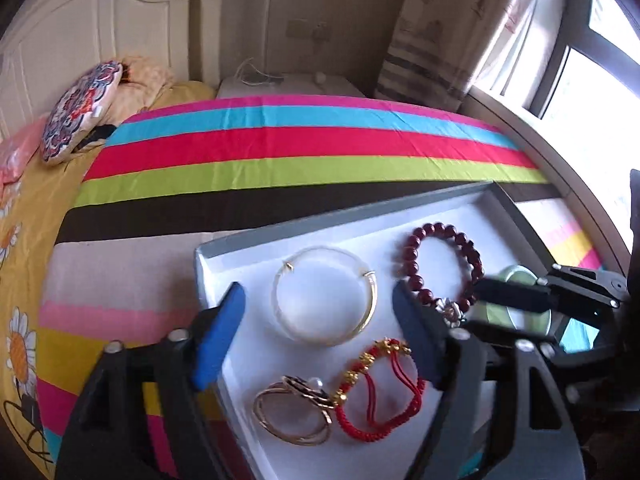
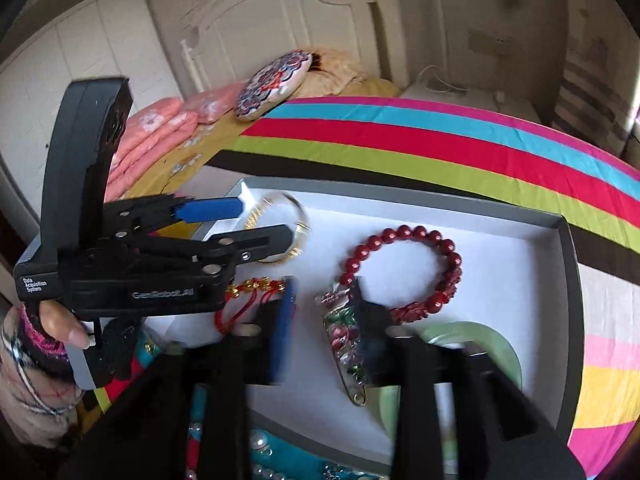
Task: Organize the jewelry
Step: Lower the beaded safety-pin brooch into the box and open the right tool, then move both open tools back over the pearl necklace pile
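Both hand-held grippers, left and right, are hovering apart and empty over the tray; they should be lowering gently, straddling one bracelet only.

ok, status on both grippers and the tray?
Left gripper open over clear bangle, nothing held. Right gripper open, colourful clip between its jaws, unpinched. Bracelets in grey tray. Path clear.

Left gripper: jaws apart, empty, angled downward. Right gripper: jaws apart, empty, angled downward.
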The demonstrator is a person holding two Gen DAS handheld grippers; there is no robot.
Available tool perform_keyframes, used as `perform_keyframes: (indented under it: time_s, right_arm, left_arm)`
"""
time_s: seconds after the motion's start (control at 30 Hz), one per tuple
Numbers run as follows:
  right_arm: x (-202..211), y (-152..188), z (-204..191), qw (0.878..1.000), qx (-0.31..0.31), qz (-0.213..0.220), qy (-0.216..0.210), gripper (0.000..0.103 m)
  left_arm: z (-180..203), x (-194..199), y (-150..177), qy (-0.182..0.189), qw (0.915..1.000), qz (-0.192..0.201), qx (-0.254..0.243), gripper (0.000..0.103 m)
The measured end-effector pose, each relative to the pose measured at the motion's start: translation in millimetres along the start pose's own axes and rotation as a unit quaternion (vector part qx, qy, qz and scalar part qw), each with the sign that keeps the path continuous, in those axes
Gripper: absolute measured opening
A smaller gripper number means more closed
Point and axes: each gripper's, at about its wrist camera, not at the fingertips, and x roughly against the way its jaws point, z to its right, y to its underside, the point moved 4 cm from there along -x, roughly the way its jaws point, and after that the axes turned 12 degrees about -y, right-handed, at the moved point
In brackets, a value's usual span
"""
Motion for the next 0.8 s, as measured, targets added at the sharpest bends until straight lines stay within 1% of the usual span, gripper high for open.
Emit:
perform_keyframes:
  time_s: [0.07, 0.1, 0.17, 0.2, 0.23, 0.27, 0.3, 0.43, 0.5, 0.6, 0.7, 0.8]
  right_arm:
    - [10, 0, 2, 1.000, 0.001, 0.020, 0.004, 0.049]
    - [17, 0, 2, 1.000, -0.001, 0.031, 0.004, 0.049]
    - [33, 1, 2, 0.999, 0.000, 0.053, 0.002, 0.049]
    - [42, 3, 1, 0.998, 0.005, 0.063, 0.006, 0.049]
    - [49, 3, 1, 0.998, 0.009, 0.068, 0.011, 0.051]
    - [59, 7, 1, 0.997, 0.016, 0.075, 0.021, 0.053]
    - [68, 11, 0, 0.996, 0.022, 0.080, 0.030, 0.058]
    - [94, 27, 3, 0.994, 0.029, 0.095, 0.050, 0.074]
    - [105, 39, 8, 0.993, 0.026, 0.100, 0.061, 0.076]
    - [115, 54, 18, 0.991, 0.022, 0.100, 0.083, 0.078]
    - [125, 67, 27, 0.990, 0.008, 0.106, 0.089, 0.080]
    - [135, 84, 34, 0.990, -0.005, 0.108, 0.093, 0.080]
  left_arm:
    - [-6, 7, -1, -0.008, 0.9999, 0.014, 0.007, 0.082]
    - [-10, 16, 0, -0.019, 0.9993, 0.030, 0.011, 0.084]
    - [-17, 34, 2, -0.032, 0.9974, 0.062, 0.019, 0.096]
    - [-22, 48, 5, -0.043, 0.9951, 0.085, 0.025, 0.098]
    - [-28, 59, 9, -0.052, 0.9927, 0.105, 0.030, 0.101]
    - [-31, 68, 13, -0.057, 0.9908, 0.117, 0.034, 0.101]
    - [-38, 78, 19, -0.065, 0.9885, 0.130, 0.043, 0.101]
    - [-65, 99, 47, -0.078, 0.9837, 0.141, 0.080, 0.101]
    - [-76, 105, 65, -0.080, 0.9817, 0.139, 0.103, 0.101]
    - [-85, 110, 89, -0.090, 0.9793, 0.137, 0.119, 0.101]
    - [-83, 113, 105, -0.098, 0.9794, 0.137, 0.111, 0.101]
    - [-73, 117, 112, -0.109, 0.9787, 0.152, 0.084, 0.101]
